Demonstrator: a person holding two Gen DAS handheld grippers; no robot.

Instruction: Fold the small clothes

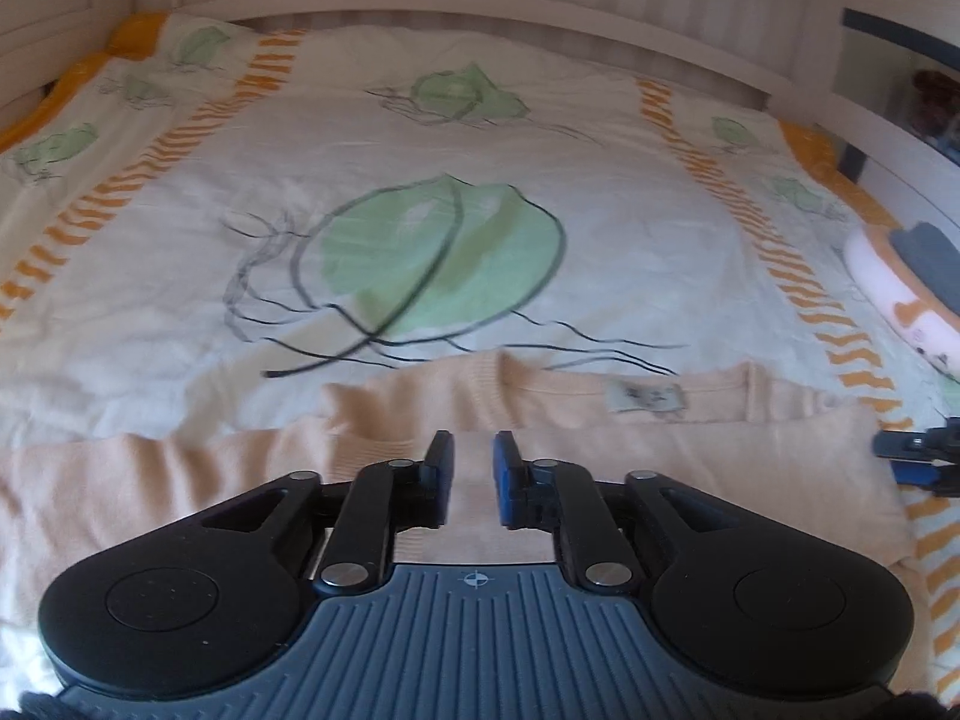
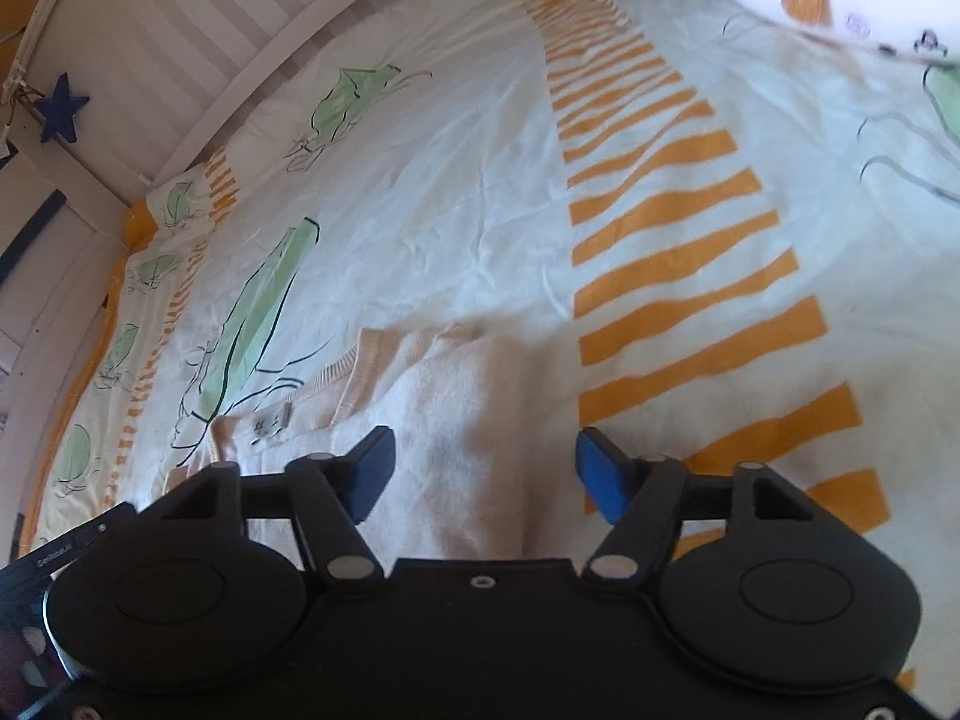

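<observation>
Lying flat on the bedspread (image 1: 180, 276), the peach sweater (image 1: 690, 468) spreads beneath both grippers. Left gripper (image 1: 473, 477) hovers over it, fingers narrowly apart, gripping nothing. Right gripper (image 2: 485, 471) gapes wide above the sweater's edge.

Left tool (image 1: 473, 477) narrowly parted over peach sweater (image 1: 690, 468) (label showing), leaf-print bedspread (image 1: 420, 150) beyond

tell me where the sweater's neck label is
In the left wrist view the neck label sits inside the peach sweater collar, ahead-right of the left gripper.
</observation>
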